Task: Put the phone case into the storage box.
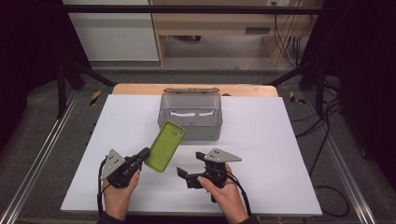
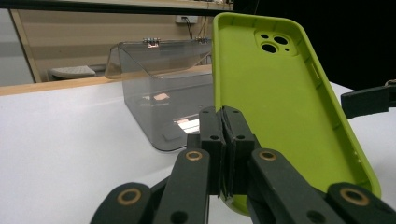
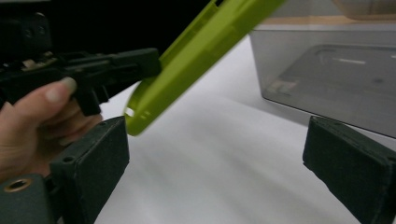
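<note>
A lime-green phone case (image 1: 165, 146) hangs tilted above the white table top, its open inside facing up and its camera hole toward the box. My left gripper (image 1: 144, 154) is shut on the case's lower edge; in the left gripper view the two jaws (image 2: 223, 121) pinch the rim of the case (image 2: 275, 107). My right gripper (image 1: 190, 164) is open just to the right of the case, with nothing between its pads (image 3: 100, 158). In the right gripper view the case (image 3: 196, 51) crosses above the left pad, and the left gripper (image 3: 116, 65) holds it.
A clear grey plastic box (image 1: 191, 130) with its lid hinged back stands at the middle rear of the white sheet (image 1: 261, 154), just beyond the case. The table's wooden edge (image 1: 140, 88) runs behind it. Metal rails flank the table.
</note>
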Demonstrator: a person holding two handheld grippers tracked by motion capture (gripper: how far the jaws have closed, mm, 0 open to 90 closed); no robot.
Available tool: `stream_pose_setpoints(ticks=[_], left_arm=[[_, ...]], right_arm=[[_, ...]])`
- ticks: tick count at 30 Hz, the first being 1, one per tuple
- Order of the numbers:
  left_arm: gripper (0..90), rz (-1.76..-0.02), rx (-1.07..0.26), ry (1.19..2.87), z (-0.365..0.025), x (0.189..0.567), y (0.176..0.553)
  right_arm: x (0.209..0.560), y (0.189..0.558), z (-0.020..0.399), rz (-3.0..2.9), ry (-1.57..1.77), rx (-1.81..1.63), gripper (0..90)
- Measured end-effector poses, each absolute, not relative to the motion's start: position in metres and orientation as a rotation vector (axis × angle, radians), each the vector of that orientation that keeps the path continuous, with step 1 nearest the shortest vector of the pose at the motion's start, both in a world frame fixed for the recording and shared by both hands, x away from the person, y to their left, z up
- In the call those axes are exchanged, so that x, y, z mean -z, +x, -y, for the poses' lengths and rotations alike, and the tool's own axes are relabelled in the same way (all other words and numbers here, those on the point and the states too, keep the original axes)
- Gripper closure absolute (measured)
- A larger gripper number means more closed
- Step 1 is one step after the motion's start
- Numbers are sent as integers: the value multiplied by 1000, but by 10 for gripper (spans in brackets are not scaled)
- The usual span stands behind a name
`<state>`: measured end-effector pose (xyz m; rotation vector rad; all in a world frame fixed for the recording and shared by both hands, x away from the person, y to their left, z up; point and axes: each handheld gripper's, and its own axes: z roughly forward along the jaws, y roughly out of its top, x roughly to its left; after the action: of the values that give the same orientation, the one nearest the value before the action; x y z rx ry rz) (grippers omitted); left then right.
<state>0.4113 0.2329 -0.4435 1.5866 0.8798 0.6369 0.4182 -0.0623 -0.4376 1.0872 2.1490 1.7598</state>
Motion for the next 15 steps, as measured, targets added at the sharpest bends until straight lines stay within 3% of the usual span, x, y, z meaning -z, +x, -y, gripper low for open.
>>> stream_pose_setpoints(ticks=[15], left_arm=[[882,-866,-669,1589,-227,442,409]], right_arm=[[431,423,40,-2157,1128,-1847,221]])
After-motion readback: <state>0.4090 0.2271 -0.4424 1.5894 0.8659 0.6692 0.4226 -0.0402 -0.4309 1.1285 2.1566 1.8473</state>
